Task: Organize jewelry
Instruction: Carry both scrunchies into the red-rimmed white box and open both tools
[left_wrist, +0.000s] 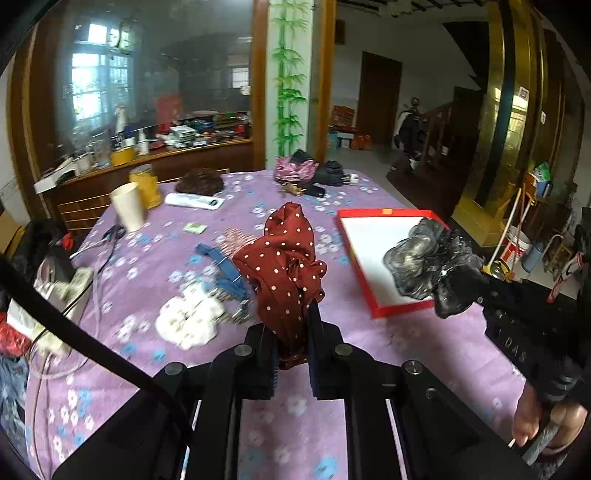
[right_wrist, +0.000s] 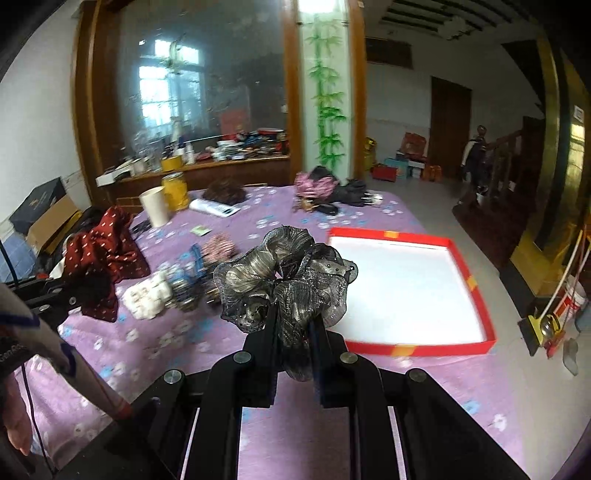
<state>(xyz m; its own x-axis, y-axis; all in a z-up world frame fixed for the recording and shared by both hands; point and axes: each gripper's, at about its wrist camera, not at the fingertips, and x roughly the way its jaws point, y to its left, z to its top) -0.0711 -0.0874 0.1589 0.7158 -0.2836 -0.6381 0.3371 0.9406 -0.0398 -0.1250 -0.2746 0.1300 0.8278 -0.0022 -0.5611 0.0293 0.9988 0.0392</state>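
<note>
Scrunchies are the things in hand at this moment: a dark red fabric scrunchie with white dots (left_wrist: 286, 273) is pinched between the narrow jaws of the left gripper (left_wrist: 293, 354), and a grey-black gauzy ruffled scrunchie (right_wrist: 284, 284) is pinched between the narrow jaws of the right gripper (right_wrist: 293, 363). Both pieces stand up from the jaws and hang free above the worktop (left_wrist: 369, 354) with its purple flowered cloth. I judge that the step is the carrying of both pieces toward the shallow red-rimmed box with a white floor (right_wrist: 480, 295), which lies ahead and to the right of both jaws and looks to hold nothing yet. The next move calls for bringing each scrunchie over the white floor, lowering, then parting the jaws. More small ornaments, a white fluffy piece (left_wrist: 188, 317) and blue clips (left_wrist: 225, 273), lie ahead-left of the left jaws.
</note>
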